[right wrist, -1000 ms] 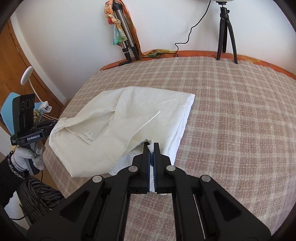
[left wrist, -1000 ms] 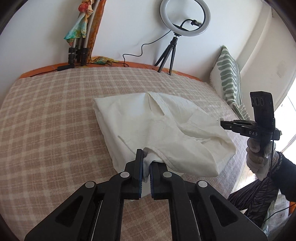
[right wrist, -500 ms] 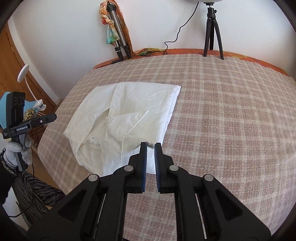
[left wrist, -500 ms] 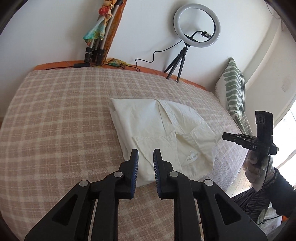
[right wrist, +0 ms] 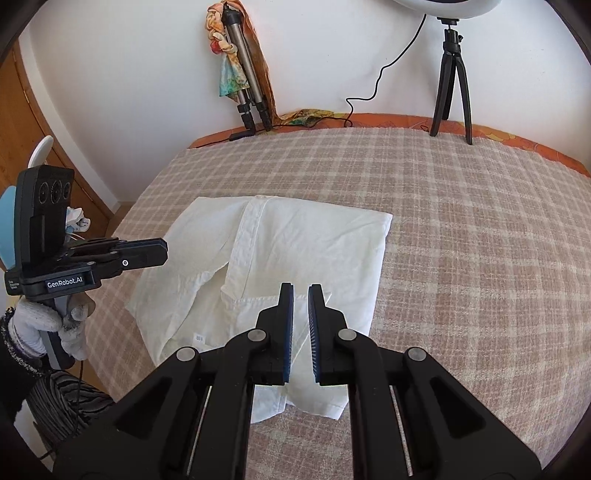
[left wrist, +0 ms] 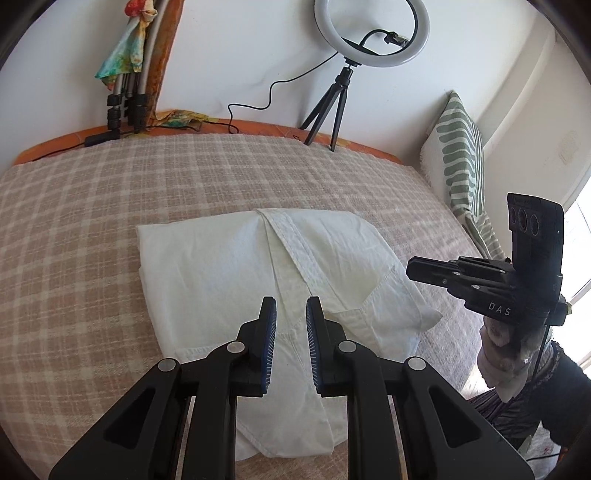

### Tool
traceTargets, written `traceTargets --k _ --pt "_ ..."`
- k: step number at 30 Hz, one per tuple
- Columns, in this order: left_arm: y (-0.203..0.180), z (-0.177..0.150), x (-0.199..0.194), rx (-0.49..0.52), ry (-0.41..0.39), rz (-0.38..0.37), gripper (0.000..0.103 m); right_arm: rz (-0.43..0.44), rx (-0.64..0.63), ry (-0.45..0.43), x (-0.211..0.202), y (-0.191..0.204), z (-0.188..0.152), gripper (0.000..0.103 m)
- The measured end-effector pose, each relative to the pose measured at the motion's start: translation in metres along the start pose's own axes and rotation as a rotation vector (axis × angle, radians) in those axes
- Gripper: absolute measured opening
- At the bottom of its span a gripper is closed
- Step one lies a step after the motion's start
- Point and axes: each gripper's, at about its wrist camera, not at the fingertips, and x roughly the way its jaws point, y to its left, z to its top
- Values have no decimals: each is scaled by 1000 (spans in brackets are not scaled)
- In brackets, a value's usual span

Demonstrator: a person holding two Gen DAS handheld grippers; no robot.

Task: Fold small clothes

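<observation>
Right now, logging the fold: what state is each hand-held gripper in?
Left hand-held gripper: open, empty, above the white cotton shirt.
Right hand-held gripper: open, empty, above the same shirt.

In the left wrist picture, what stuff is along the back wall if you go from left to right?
Scarf on folded tripod → ring light on its small tripod → striped pillow.

White shirt (left wrist: 229, 273) lying on beige-and-cream checked bedspread (left wrist: 74, 221), green-and-white leaf-patterned pillow (left wrist: 461, 155) leaning, orange mattress edge (right wrist: 517, 142) showing
</observation>
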Motion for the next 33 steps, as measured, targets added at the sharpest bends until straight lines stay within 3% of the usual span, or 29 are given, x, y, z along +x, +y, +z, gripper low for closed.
traceTargets --k 5,8,11,15,17,20,27,33 --pt "14 -32 28 28 109 31 15 -41 -51 110 42 6 -28 9" --pt "19 -46 26 52 70 -3 15 -49 -102 113 46 9 -35 9" --pt "22 -32 17 5 84 -33 15 12 -43 137 40 0 -24 9" --pt "24 -2 -2 1 -19 -7 19 81 22 50 22 -6 10 12" --pt "30 14 -5 -42 -75 14 29 84 26 18 22 -4 27 17" --pt "38 33 2 -113 -107 29 29 96 37 8 38 2 49 18" --pt "22 51 46 -7 -61 140 29 75 -7 60 83 26 72 18" --pt "43 39 69 -25 -3 176 29 52 7 142 115 18 59 18"
